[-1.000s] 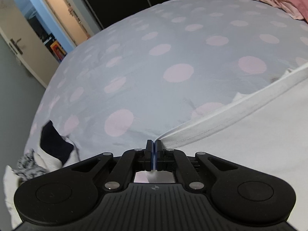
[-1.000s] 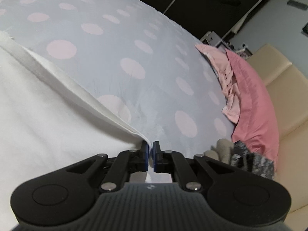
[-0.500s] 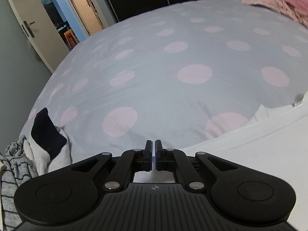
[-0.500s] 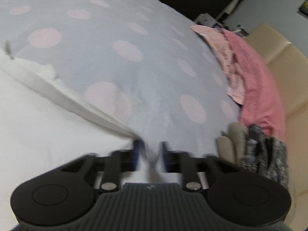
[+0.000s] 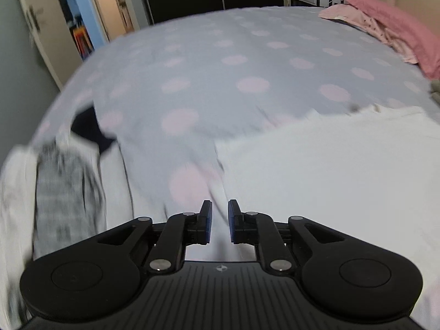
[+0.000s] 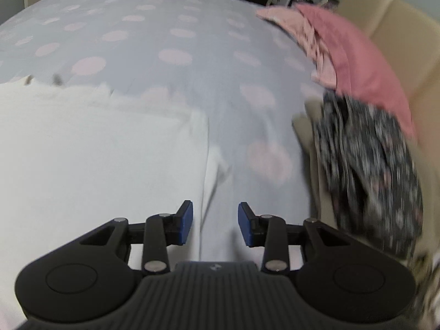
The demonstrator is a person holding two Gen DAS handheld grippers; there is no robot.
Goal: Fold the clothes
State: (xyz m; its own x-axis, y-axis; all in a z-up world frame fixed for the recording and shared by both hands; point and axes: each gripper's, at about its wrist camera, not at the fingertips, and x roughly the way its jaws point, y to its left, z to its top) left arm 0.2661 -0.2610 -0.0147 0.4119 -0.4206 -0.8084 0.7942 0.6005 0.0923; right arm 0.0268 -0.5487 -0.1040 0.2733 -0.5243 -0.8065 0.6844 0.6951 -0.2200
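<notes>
A white garment [image 5: 330,170] lies flat on the polka-dot bedspread [image 5: 247,63]; it also shows in the right wrist view [image 6: 90,151]. My left gripper [image 5: 219,221] is open and empty above the garment's left edge. My right gripper [image 6: 215,224] is open wider and empty above the garment's right edge. Both views are blurred by motion.
A pile of grey striped, white and dark clothes [image 5: 68,170] lies at the bed's left edge. A dark patterned garment [image 6: 368,170] and pink pillows [image 6: 354,46] lie at the right by a beige headboard [image 6: 398,27]. A doorway [image 5: 90,22] is far left.
Both grippers have opened and let go of the white garment's hem. The garment now lies flat on the bed. Both grippers have pulled back and the views have swung.
</notes>
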